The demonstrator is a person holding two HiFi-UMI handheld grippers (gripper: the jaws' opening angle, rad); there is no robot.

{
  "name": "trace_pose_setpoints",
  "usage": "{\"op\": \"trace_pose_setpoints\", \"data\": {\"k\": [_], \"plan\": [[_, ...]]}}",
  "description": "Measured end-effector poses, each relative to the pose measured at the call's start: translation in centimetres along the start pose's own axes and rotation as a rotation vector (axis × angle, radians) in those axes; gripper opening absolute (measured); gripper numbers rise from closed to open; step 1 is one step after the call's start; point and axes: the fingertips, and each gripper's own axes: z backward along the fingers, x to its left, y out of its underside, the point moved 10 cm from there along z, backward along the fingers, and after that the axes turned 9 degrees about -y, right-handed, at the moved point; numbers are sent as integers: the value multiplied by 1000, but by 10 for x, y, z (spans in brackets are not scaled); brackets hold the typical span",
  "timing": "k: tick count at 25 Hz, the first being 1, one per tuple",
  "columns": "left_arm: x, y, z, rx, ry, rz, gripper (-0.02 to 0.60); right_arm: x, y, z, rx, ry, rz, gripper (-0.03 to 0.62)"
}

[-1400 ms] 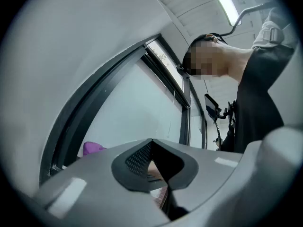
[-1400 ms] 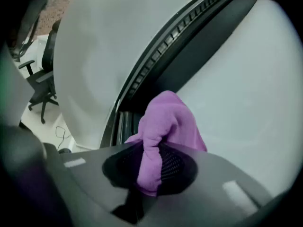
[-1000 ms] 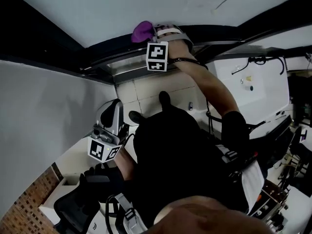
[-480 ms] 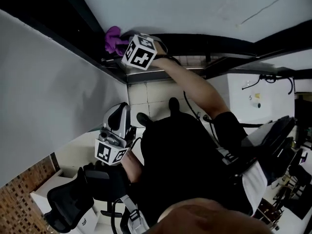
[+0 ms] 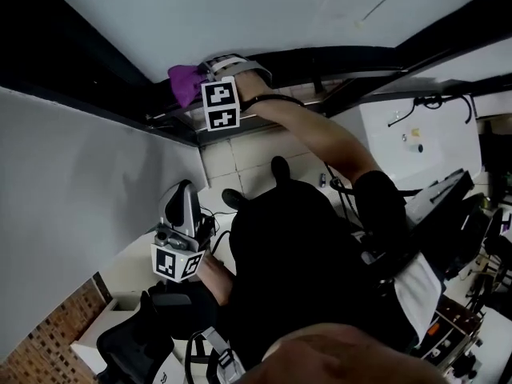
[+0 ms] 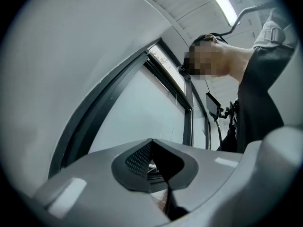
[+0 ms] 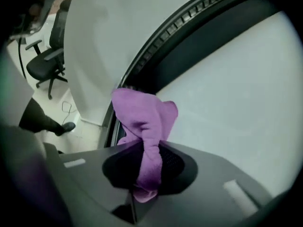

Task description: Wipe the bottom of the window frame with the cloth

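Pale wall and the dark window frame (image 5: 344, 57) fill the upper head view, above a tiled floor (image 5: 240, 154). At about 8 o'clock the left gripper (image 5: 182, 202) hangs low beside the person's hip. Its jaws are closed together on nothing, and it is well apart from the work. Toward 11 o'clock the right gripper (image 5: 204, 74) reaches up to the frame's bottom rail with its jaws clamped on the purple cloth (image 5: 184, 82). The cloth's loose bunch sticks out past the tips and appears to lie against the rail, just beside the glass. The step in hand looks like the wiping stroke itself. Next, I judge, the cloth needs pressing firmly onto the rail and sliding along its length, without the bare jaws scraping the frame.
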Motion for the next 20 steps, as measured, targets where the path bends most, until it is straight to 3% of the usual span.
{"op": "trace_pose_setpoints", "data": {"k": [5,8,13,16,20], "plan": [[-12,11,-32,36,88,17,2,7,94,29,281,48,46,60],[-21,18,-48,52,124,23,3,10,126,36,435,49,107,58],[-34,17,-53,46,130,8,3,3,132,60,472,-77,148,63],[-27,19,-46,25,103,17,3,-12,146,66,508,-50,166,64],[-25,22,-39,17,83,27,2,2,155,57,582,-64,293,49]]}}
